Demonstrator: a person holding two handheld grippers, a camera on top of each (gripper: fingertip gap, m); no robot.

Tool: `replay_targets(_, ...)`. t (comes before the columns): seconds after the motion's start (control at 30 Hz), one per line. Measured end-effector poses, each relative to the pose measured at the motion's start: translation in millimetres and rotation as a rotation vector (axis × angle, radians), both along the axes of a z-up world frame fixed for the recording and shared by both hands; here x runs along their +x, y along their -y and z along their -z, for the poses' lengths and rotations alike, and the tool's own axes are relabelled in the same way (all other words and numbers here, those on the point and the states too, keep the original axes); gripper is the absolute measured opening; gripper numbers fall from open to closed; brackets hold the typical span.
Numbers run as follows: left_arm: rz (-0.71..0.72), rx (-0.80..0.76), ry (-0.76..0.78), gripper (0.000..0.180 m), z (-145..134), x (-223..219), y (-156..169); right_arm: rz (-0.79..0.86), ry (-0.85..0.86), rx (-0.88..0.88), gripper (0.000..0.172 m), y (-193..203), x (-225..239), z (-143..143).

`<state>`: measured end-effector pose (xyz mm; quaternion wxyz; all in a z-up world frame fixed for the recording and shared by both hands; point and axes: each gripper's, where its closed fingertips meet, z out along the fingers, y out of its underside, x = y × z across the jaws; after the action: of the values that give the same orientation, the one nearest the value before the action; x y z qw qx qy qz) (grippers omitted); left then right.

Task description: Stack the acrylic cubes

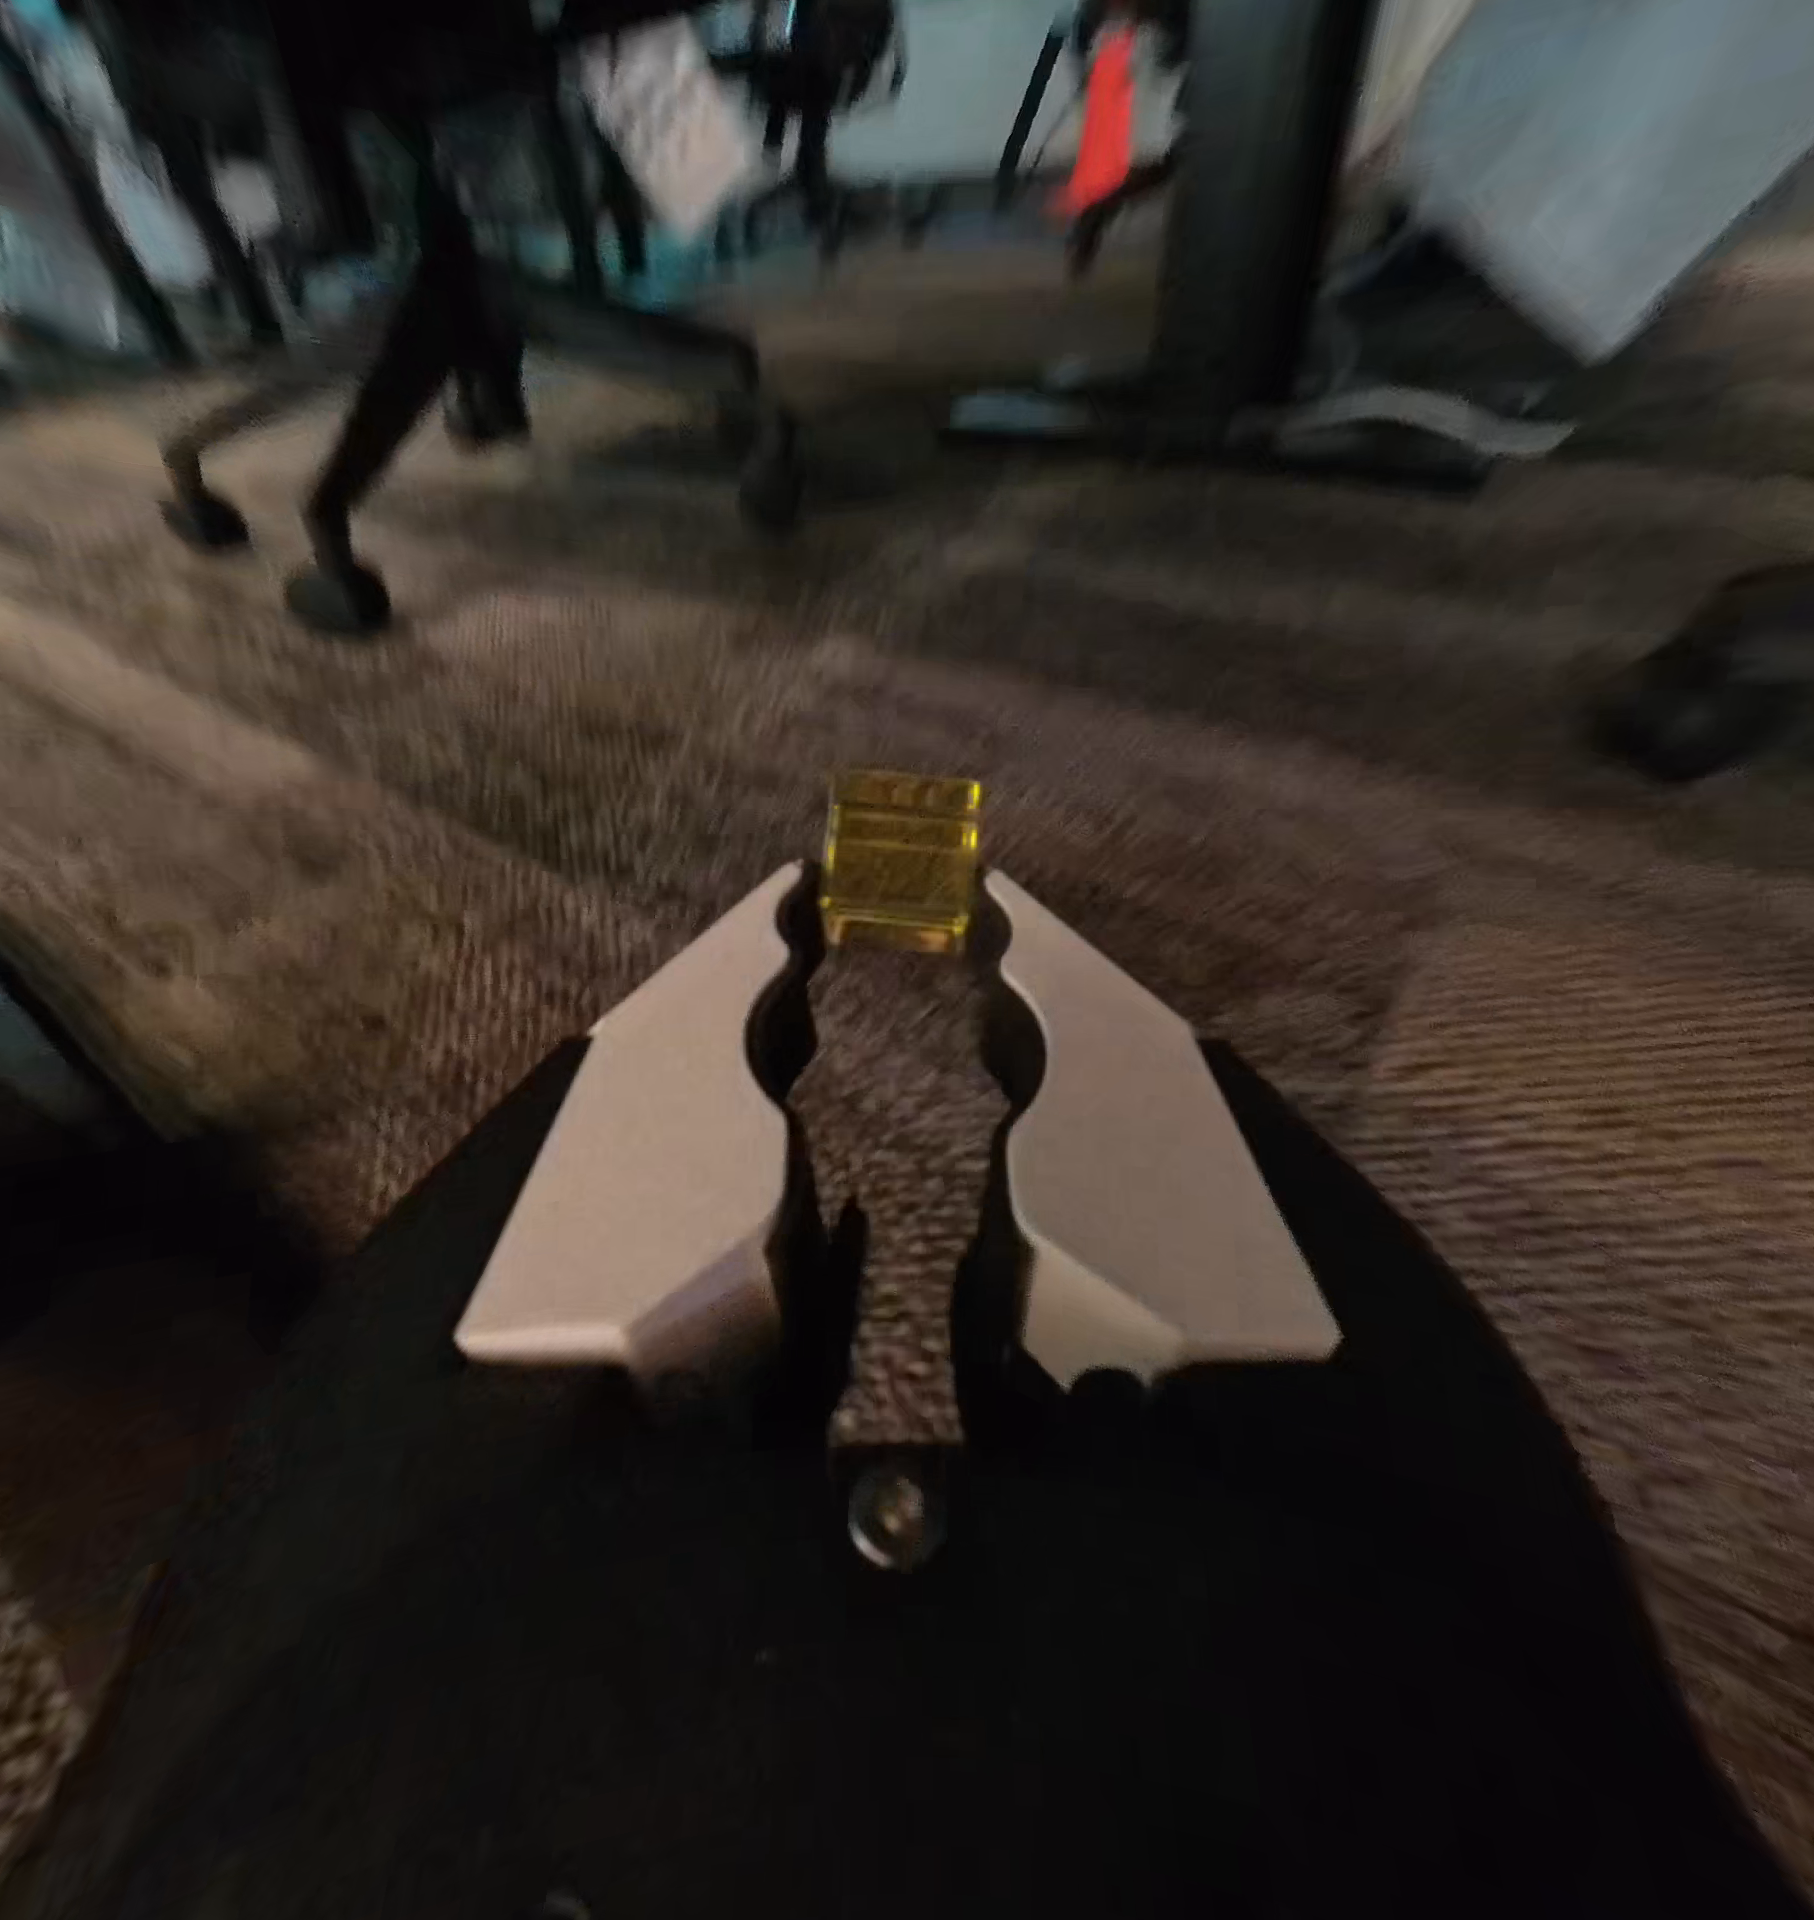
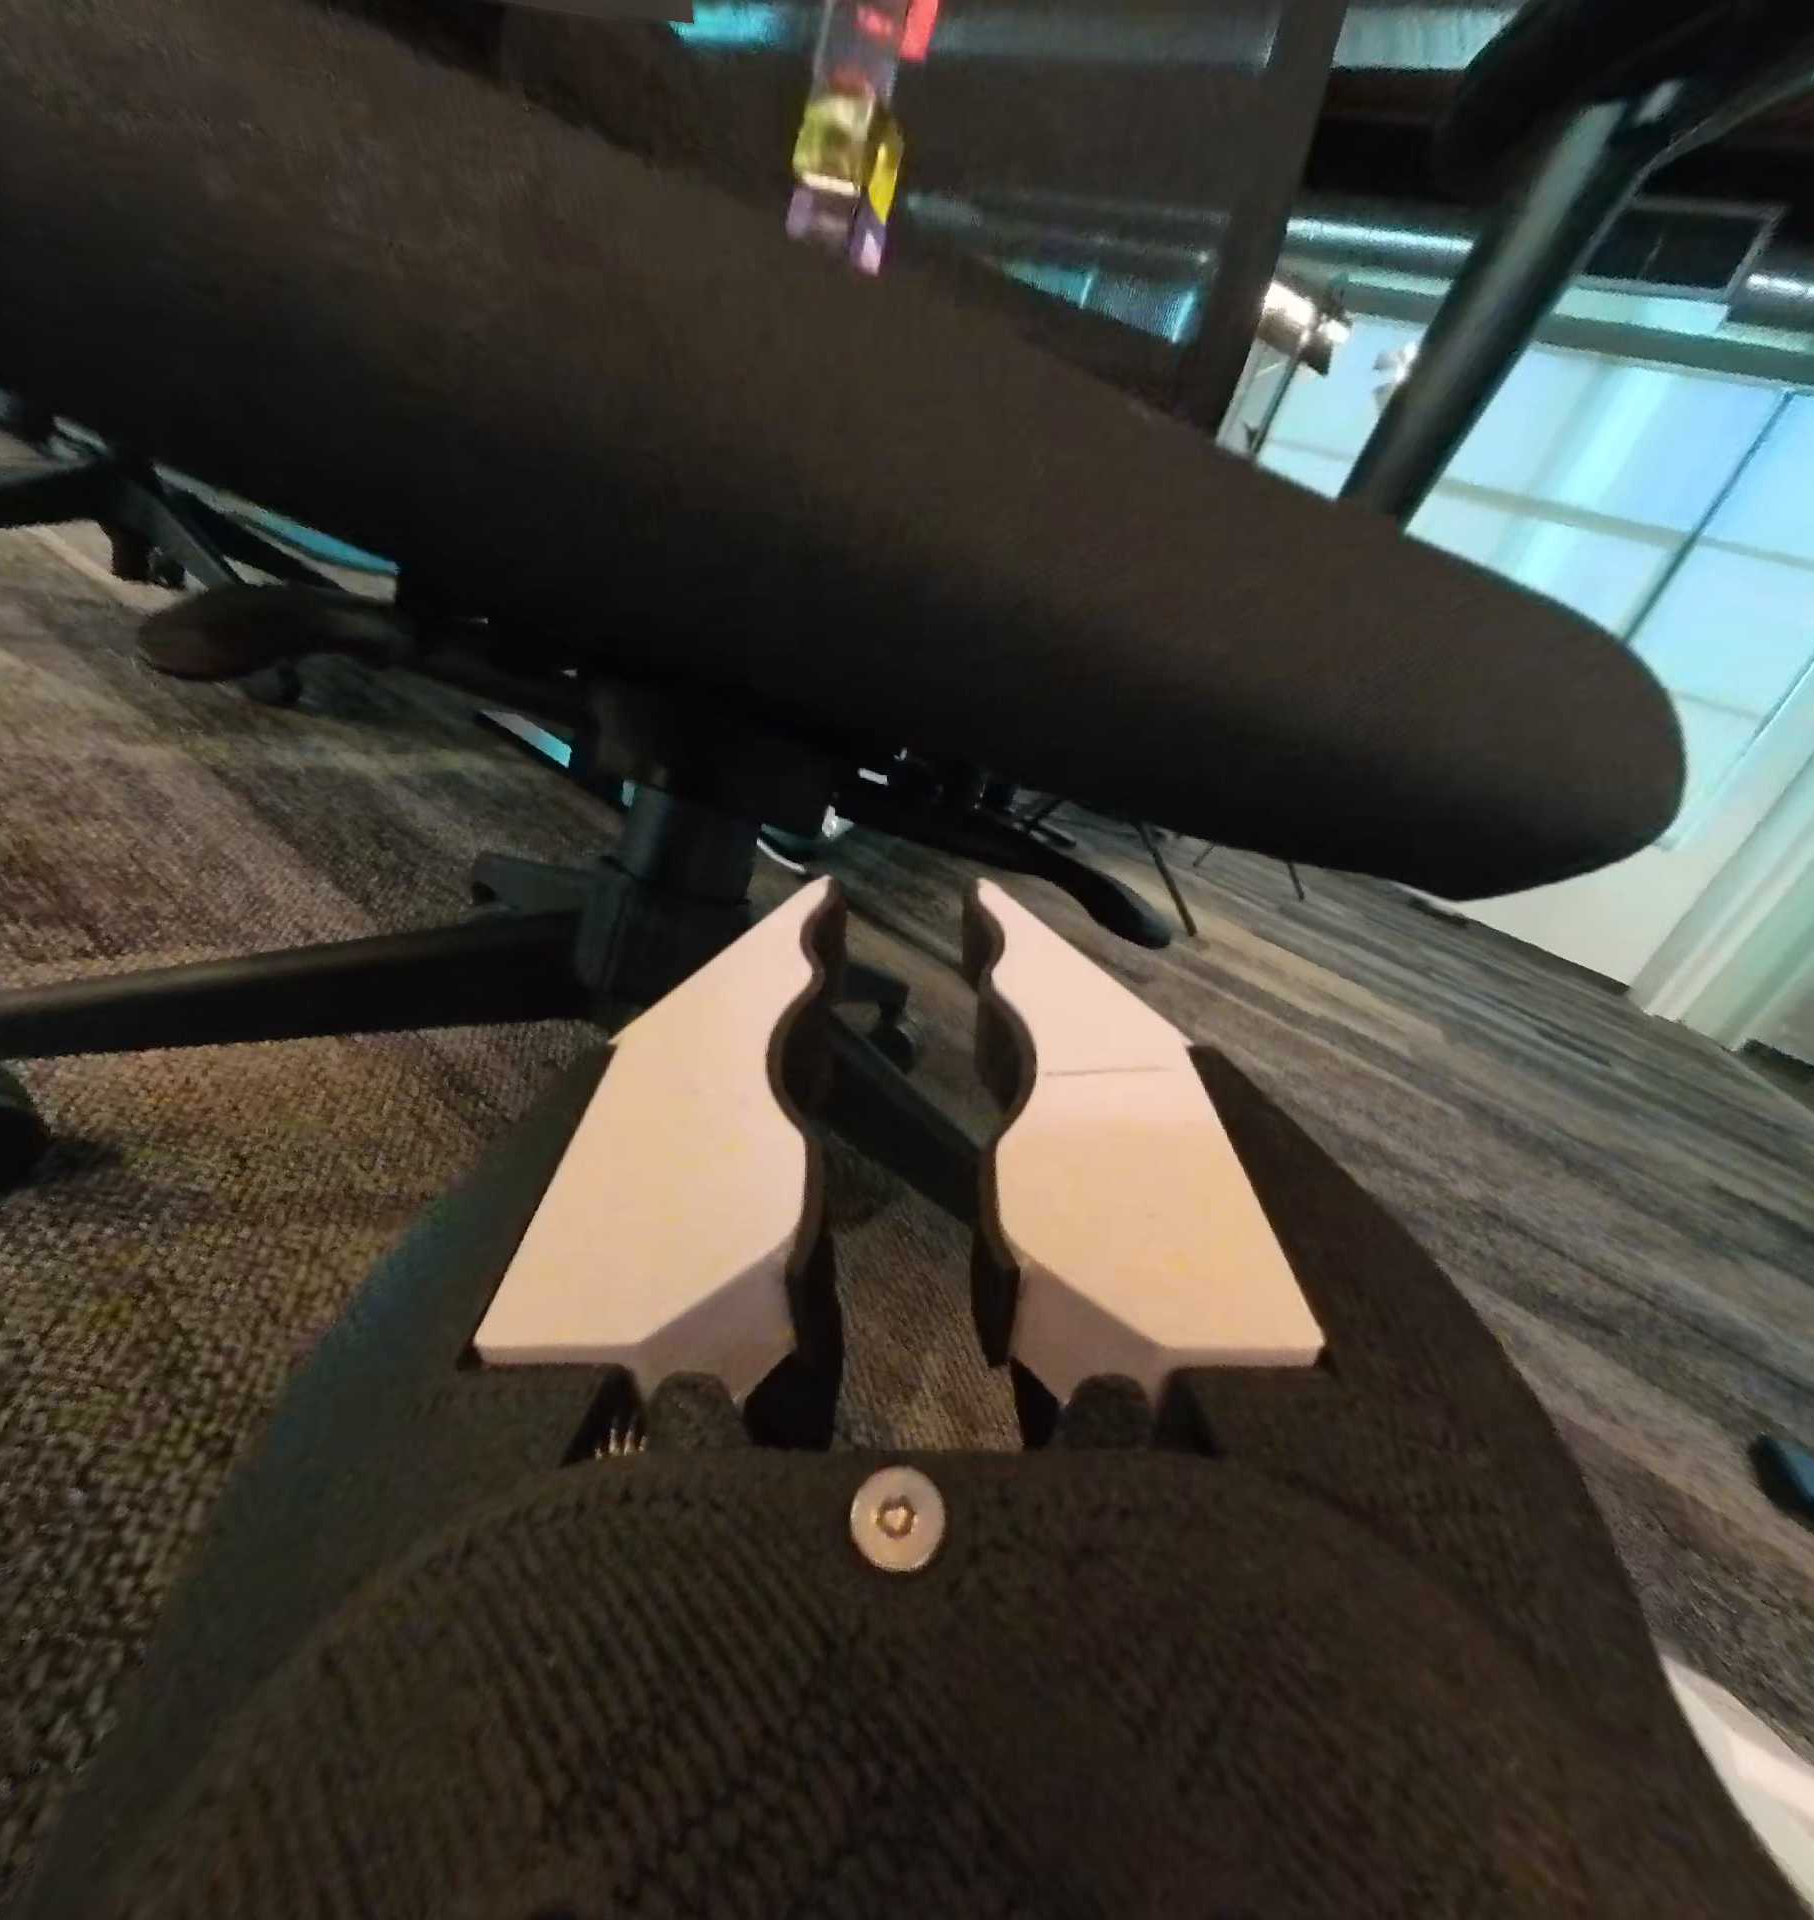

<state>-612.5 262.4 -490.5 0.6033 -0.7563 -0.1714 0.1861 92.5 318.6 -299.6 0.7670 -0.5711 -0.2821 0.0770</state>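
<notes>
Two grippers are mine, one in each hand, both low over grey-brown carpet (image 1: pixel 1505 1195). My left gripper (image 1: pixel 903 894) has its pale fingertips (image 1: pixel 768 914) pressed against the two sides of a small translucent yellow block (image 1: pixel 903 857), which sticks out past the tips and sits clear above the carpet. That view is smeared with blur; farther off I make out dark chair legs (image 1: pixel 363 447), a black post (image 1: pixel 1256 208) and something red-orange (image 1: pixel 1105 125).

My right gripper (image 2: pixel 903 914) has its jaws a little apart with nothing between them, only carpet and a black chair-base spoke (image 2: pixel 259 997) showing through the gap. Just beyond the tips stands the chair's central column (image 2: pixel 690 842), and above it the broad black seat cushion (image 2: pixel 778 468). A small multicoloured strip (image 2: pixel 846 177) hangs behind the seat, and bright windows (image 2: pixel 1661 540) lie far right.
</notes>
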Motion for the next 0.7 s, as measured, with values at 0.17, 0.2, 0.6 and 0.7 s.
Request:
replay_targets(0.17,0.2,0.219,-0.144,0.027,-142,152,74,-0.067,-0.036,0.096,0.024,23,5,-20)
replay_targets(0.2,0.227,0.251,-0.172,0.027,-164,181,90,-0.078,-0.015,0.114,0.025,25,6,-22)
replay_targets(0.6,0.595,0.522,-0.6,0.028,-321,514,157,-1.295,-0.298,-0.611,0.052,216,-133,-140)
replay_targets(0.7,0.625,0.607,-0.709,0.027,-334,564,170,-1.253,-0.217,-0.56,0.051,225,-134,-150)
